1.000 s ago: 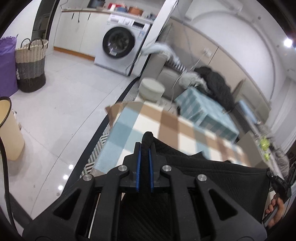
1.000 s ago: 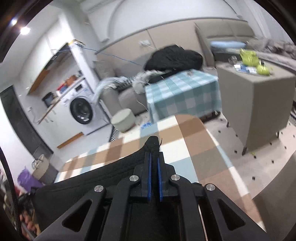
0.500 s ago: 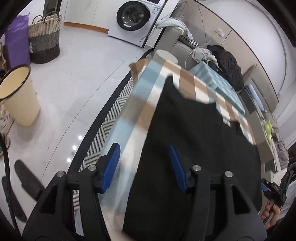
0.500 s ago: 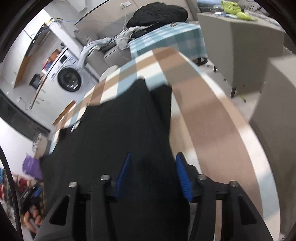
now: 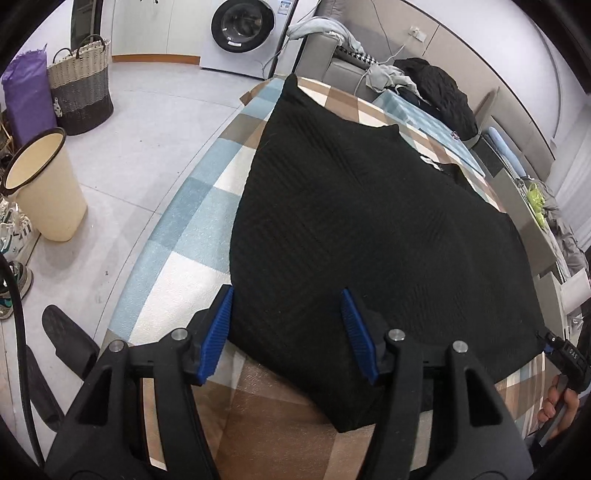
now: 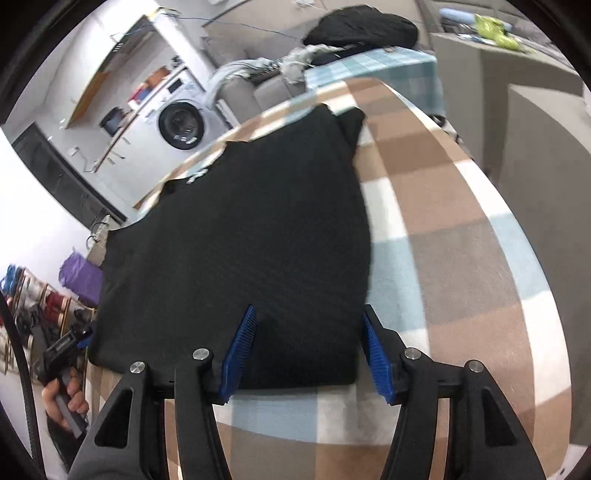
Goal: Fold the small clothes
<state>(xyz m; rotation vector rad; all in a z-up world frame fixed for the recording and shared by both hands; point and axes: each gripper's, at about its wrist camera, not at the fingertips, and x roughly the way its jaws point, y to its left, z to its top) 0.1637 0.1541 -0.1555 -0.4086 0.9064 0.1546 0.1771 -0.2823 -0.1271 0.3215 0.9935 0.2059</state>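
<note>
**Left wrist view: black garment laid flat, both claws open at its near edge**

Left wrist view shows the black garment point(image 5: 362, 221) spread flat on the checked tabletop point(image 5: 192, 221), its ribbed knit smooth across the middle, a small white label near the far neckline. The near hem runs across the mouth of the left claw point(image 5: 284, 325), whose blue pads stand wide apart with nothing between them; the garment's near left corner lies just inside that gap, under the claw rather than gripped by it. In the right wrist view, the same garment point(image 6: 236, 236) lies with its near right corner between the spread blue pads of the right claw point(image 6: 308, 343), also wide open and empty. A sleeve or flap pokes out at the far right corner and looks slightly bunched.

The step in hand appears to be taking a fresh hold for the next fold. To do it well, each claw should come down onto the hem close to its corner, pinching all the cloth layers rather than only the top one, and both should close at matching points so the fold line runs straight. Lifting evenly would keep the knit from dragging and wrinkling on the tabletop.

Beyond the tabletop stand a washing machine point(image 5: 243, 29), a woven basket point(image 5: 81, 85) and a cream bin point(image 5: 44, 184) on the floor.
</note>
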